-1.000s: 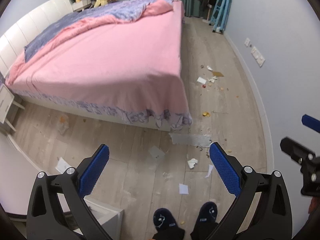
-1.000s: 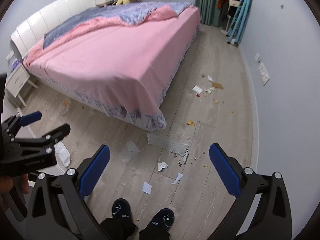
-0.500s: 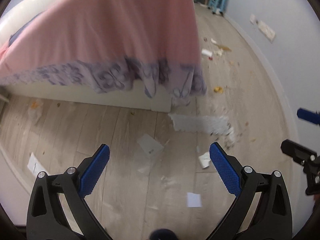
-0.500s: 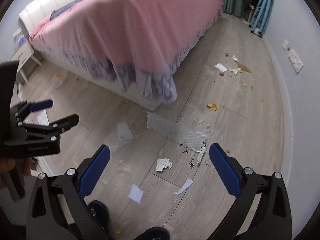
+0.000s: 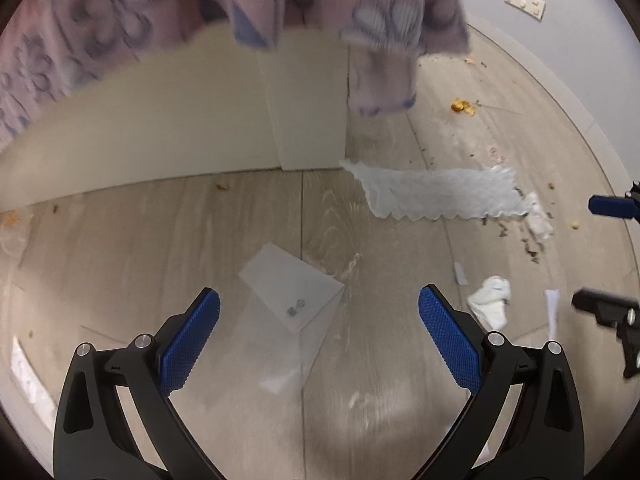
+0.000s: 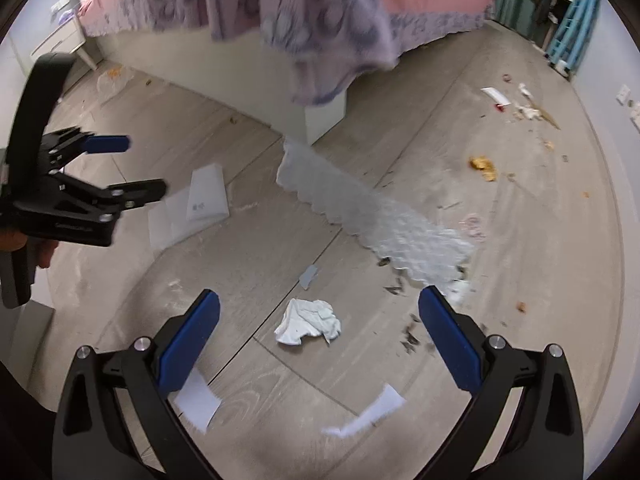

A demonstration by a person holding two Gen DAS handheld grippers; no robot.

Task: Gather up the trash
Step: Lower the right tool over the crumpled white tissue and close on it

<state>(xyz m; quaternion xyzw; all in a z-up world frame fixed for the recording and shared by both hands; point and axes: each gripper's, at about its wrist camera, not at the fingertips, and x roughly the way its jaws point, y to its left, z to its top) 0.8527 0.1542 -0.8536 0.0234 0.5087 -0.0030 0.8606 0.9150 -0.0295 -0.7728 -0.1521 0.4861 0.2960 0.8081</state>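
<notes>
Trash lies scattered on the grey wood floor. My left gripper [image 5: 319, 300] hangs open low over a flat translucent plastic packet [image 5: 292, 292], which lies between and just beyond its blue pads. My right gripper [image 6: 319, 300] is open too, with a crumpled white tissue [image 6: 308, 322] on the floor between its fingers. A long embossed paper towel strip [image 5: 440, 194] stretches out from the bed corner. The right wrist view shows the left gripper [image 6: 132, 166] over the packet [image 6: 206, 196]. Neither gripper holds anything.
The white bed base [image 5: 160, 128] with its purple flowered skirt [image 6: 320, 40] stands close ahead. White paper scraps [image 6: 198, 400] [image 6: 368, 412], dark crumbs [image 6: 408, 336] and orange bits [image 6: 484, 166] dot the floor. More litter [image 6: 520, 108] lies farther along the wall.
Both grippers have dropped low toward the floor and closer to the bed corner. The bed top and the person's shoes have left view. Both stay open.
</notes>
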